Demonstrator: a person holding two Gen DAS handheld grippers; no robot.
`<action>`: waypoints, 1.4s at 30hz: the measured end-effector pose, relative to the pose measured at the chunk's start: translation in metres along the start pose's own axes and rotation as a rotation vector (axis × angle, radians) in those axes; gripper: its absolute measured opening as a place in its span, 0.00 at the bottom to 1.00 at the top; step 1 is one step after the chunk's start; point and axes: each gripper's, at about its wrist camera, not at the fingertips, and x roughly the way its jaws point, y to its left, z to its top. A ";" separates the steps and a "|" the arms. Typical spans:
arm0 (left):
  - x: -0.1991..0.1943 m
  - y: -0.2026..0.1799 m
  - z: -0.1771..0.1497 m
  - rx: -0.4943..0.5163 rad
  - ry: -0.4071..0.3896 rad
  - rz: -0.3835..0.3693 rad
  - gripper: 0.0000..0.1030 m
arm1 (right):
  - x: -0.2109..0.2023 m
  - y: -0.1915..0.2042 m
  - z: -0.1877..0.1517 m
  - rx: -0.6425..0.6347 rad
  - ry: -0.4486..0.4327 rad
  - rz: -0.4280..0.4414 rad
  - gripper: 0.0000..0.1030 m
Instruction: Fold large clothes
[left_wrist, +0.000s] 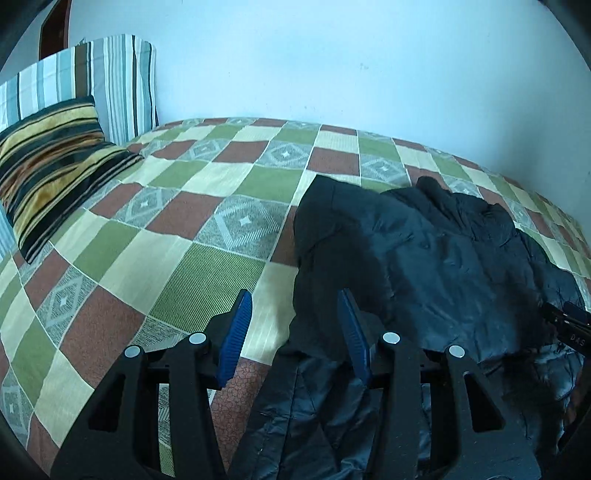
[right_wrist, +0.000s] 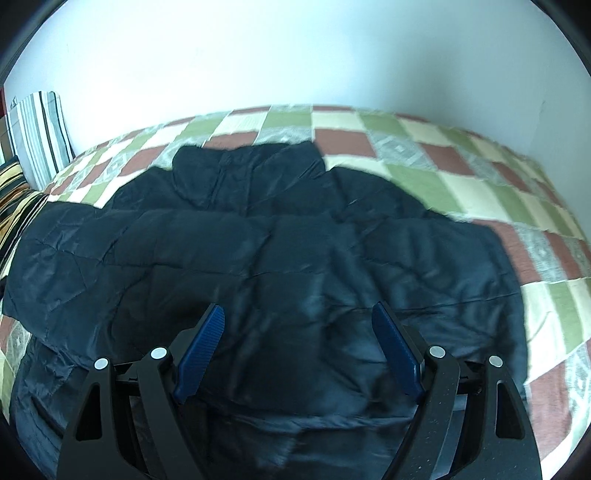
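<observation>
The left gripper (left_wrist: 295, 306) hangs nearest in its own view, angled down over the left edge of the jacket (left_wrist: 436, 266); its blue pads (left_wrist: 236, 336) stand partly apart with nothing pinched between them, so it is released, the left pad over bare bedspread (left_wrist: 155, 236) and the right pad over dark cloth; the right gripper (right_wrist: 299, 317) hangs over the near middle of the jacket (right_wrist: 258, 258), its pads (right_wrist: 201, 350) spread wide and gripping nothing, released too; a black piece that looks like part of the right gripper shows at the right edge of the left view, just above the jacket's near right part; the jacket itself is dark navy, padded and shiny, and lies spread across the bed with its hem near and its collar far; one sleeve reaches out to the left and the other lies toward the right in the right view; its near edge droops over the side of the bed; the bedspread (right_wrist: 461, 173) beneath is checked in green, cream, rust and grey diamond squares, bare to the left and beyond the collar; farther left a dark cushion (left_wrist: 55, 166) with gold stripes lies on the bed; behind it a pillow (left_wrist: 118, 81) striped in blue, white and brown leans upright on the pale wall (left_wrist: 332, 55), which runs along the far side of the bed.
</observation>
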 end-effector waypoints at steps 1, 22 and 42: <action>0.001 -0.001 -0.003 0.000 0.003 -0.003 0.47 | 0.005 0.003 -0.001 0.004 0.015 0.014 0.71; 0.054 -0.060 0.005 0.181 0.072 -0.071 0.49 | -0.001 -0.042 -0.003 0.025 0.003 -0.125 0.13; 0.036 -0.068 0.008 0.189 0.072 -0.064 0.50 | -0.005 -0.056 -0.009 0.060 -0.005 -0.097 0.43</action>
